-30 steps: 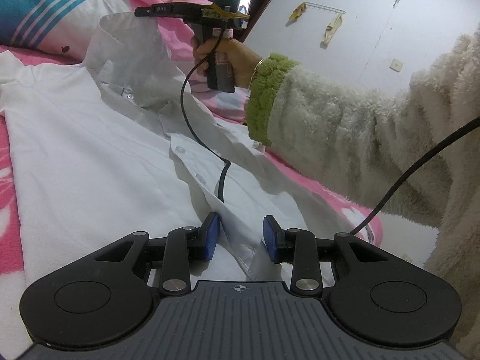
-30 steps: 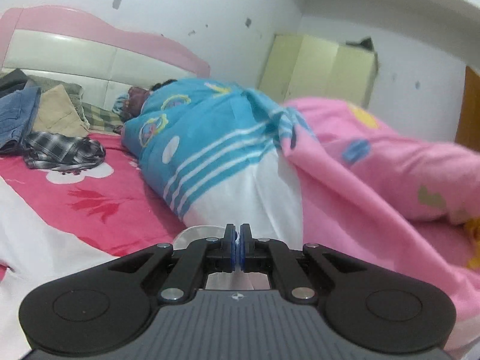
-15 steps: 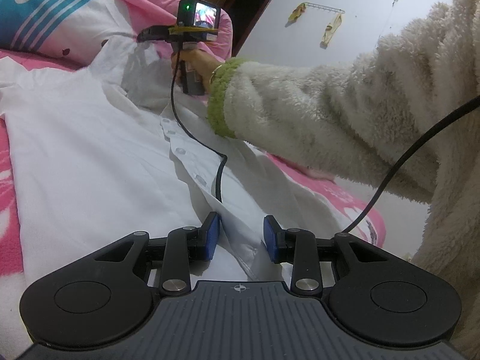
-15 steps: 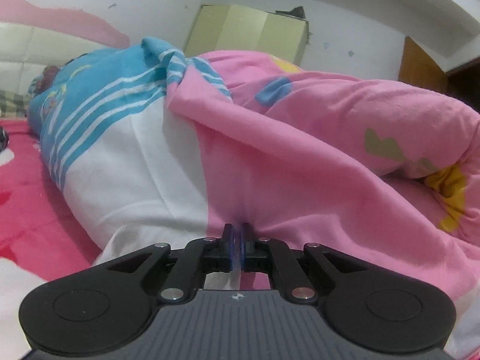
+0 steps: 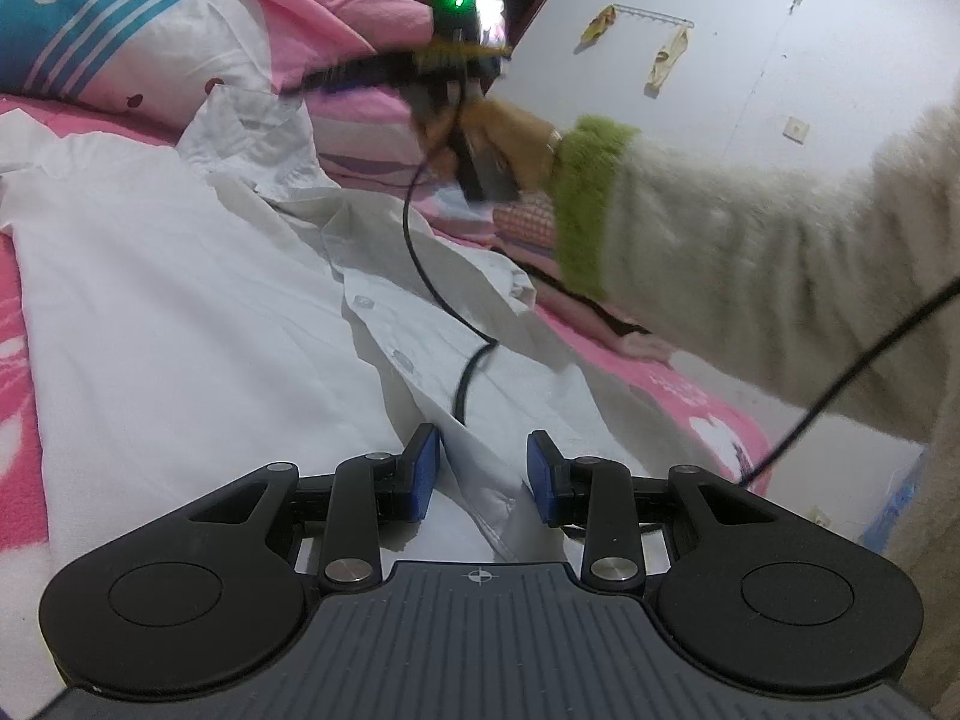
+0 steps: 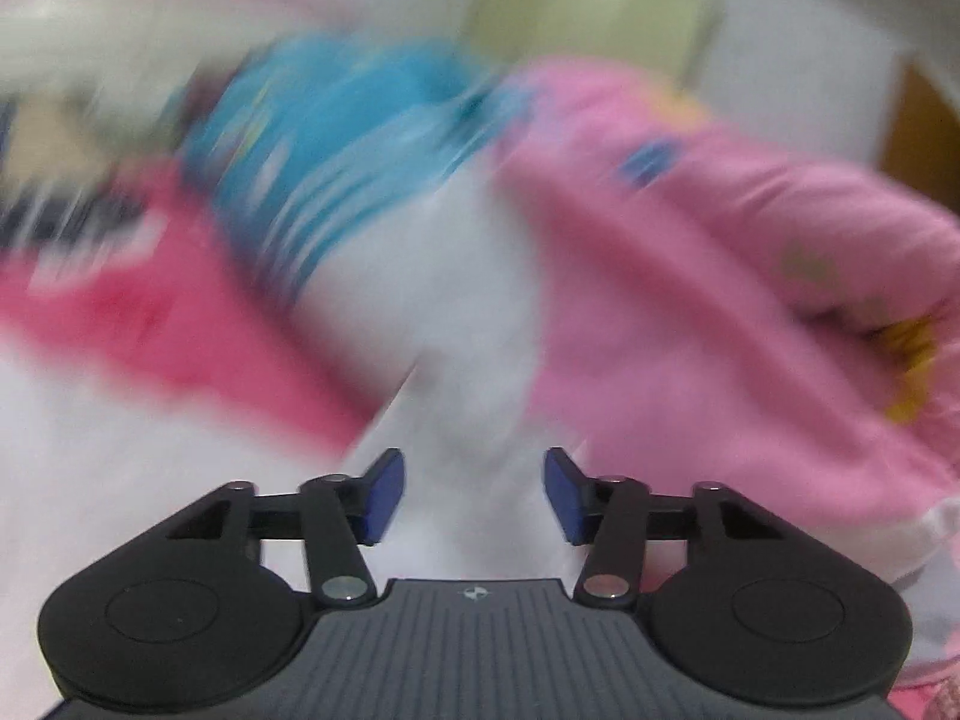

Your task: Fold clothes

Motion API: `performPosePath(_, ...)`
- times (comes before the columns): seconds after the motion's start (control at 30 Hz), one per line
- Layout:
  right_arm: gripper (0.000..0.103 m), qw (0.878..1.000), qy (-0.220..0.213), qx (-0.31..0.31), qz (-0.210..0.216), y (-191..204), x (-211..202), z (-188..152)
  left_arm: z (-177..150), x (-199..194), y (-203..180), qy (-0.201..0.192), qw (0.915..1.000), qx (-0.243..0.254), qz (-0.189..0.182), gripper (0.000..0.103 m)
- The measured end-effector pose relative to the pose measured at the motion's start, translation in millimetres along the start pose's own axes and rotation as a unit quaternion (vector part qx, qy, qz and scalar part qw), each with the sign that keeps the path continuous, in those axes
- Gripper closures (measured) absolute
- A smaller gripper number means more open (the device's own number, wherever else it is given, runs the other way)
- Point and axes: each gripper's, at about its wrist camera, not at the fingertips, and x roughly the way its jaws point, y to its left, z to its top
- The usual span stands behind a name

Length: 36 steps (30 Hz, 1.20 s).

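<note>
A white button shirt (image 5: 180, 312) lies spread on the pink bed, its collar (image 5: 252, 132) resting crumpled at the far end. My left gripper (image 5: 483, 450) sits low over the shirt's front edge. Its blue pads stand apart, and a fold of the button placket runs between them without being pinched. My right gripper (image 5: 318, 77), held by a hand, hovers blurred just above the collar. In the right wrist view this gripper (image 6: 474, 468) has its jaws opening, with blurred white cloth (image 6: 456, 372) under the gap and nothing pressed between the pads.
A blue, white and pink duvet (image 5: 120, 42) is heaped behind the collar. The right gripper's black cable (image 5: 468, 372) trails across the shirt. A fluffy cream sleeve with a green cuff (image 5: 750, 252) reaches in from the right. The bed edge (image 5: 708, 396) runs at the right.
The right gripper, earlier shut on the lifted collar, lowered it toward the duvet and has opened. The collar now lies on the bed. The left gripper has not moved.
</note>
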Motion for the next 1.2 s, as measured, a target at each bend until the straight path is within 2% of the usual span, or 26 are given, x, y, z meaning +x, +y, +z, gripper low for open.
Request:
performPosePath(0.07, 0.064, 0.998, 0.049, -0.028, 0.008, 16.7, 14.0, -16.7, 0.0, -0.8, 0.9, -0.002, 1.0000, -0.005, -0.002, 0.071)
performPosePath(0.17, 0.066, 0.995, 0.091, -0.032, 0.008, 27.8, 38.3, -33.1, 0.5, -0.6, -0.8, -0.002, 1.0000, 0.000, -0.001, 0.071)
performPosePath(0.3, 0.070, 0.995, 0.097, -0.012, 0.008, 24.4, 51.5, -34.1, 0.9, -0.2, -3.1, 0.000, 1.0000, 0.007, -0.006, 0.071)
performPosePath(0.37, 0.096, 0.995, 0.102, 0.001, 0.008, 20.4, 51.7, -31.7, 2.3, 0.9, -2.0, 0.000, 1.0000, 0.007, -0.007, 0.071)
performPosePath(0.4, 0.099, 0.994, 0.105, 0.003, 0.007, 19.4, 51.3, -31.5, 2.7, 0.9, -1.8, 0.001, 1.0000, 0.006, -0.007, 0.071)
performPosePath(0.53, 0.100, 0.994, 0.104, 0.029, -0.032, 13.2, 47.0, -30.4, 5.5, 4.8, 1.2, 0.001, 1.0000, 0.007, -0.006, 0.071)
performPosePath(0.63, 0.095, 0.985, 0.105, 0.120, -0.071, -6.8, 36.3, -30.3, 6.8, 6.7, 3.0, 0.002, 1.0000, 0.007, -0.005, 0.071)
performPosePath(0.67, 0.095, 0.979, 0.105, 0.159, -0.076, -15.6, 31.9, -30.4, 6.9, 6.6, 3.3, 0.002, 1.0000, 0.007, -0.005, 0.071)
performPosePath(0.7, 0.095, 0.972, 0.097, 0.210, -0.042, -27.3, 25.6, -31.9, 7.0, 6.4, 3.4, 0.002, 1.0000, 0.007, -0.006, 0.071)
performPosePath(0.77, 0.094, 0.947, 0.101, 0.304, 0.031, -44.1, 21.0, -38.1, 7.5, 6.4, 3.9, 0.002, 1.0000, 0.007, -0.006, 0.071)
performPosePath(0.8, 0.092, 0.929, 0.109, 0.347, 0.064, -51.3, 21.3, -42.2, 7.8, 6.5, 4.2, 0.001, 1.0000, 0.007, -0.006, 0.071)
performPosePath(0.87, 0.080, 0.889, 0.135, 0.423, 0.107, -61.7, 29.6, -53.9, 8.0, 6.6, 4.5, 0.001, 1.0000, 0.007, -0.006, 0.071)
performPosePath(0.93, 0.078, 0.852, 0.149, 0.482, 0.137, -68.5, 39.6, -65.6, 7.9, 6.5, 4.5, 0.001, 0.9999, 0.008, -0.006, 0.071)
performPosePath(0.97, 0.078, 0.837, 0.150, 0.503, 0.152, -69.3, 42.7, -70.6, 7.7, 6.4, 4.4, 0.001, 0.9999, 0.008, -0.006, 0.071)
performPosePath(1.0, 0.078, 0.828, 0.149, 0.516, 0.163, -68.9, 45.4, -74.0, 7.4, 6.1, 4.3, 0.001, 0.9999, 0.009, -0.007, 0.071)
performPosePath(1.03, 0.078, 0.823, 0.150, 0.521, 0.169, -67.8, 48.8, -75.1, 7.1, 5.9, 4.1, 0.001, 0.9999, 0.009, -0.007, 0.071)
performPosePath(1.1, 0.078, 0.820, 0.155, 0.520, 0.183, -63.2, 55.0, -73.3, 6.6, 5.4, 3.7, 0.000, 0.9999, 0.009, -0.007, 0.071)
performPosePath(1.2, 0.078, 0.808, 0.166, 0.527, 0.203, -59.1, 59.7, -73.9, 6.1, 4.8, 3.1, 0.000, 0.9999, 0.008, -0.007, 0.071)
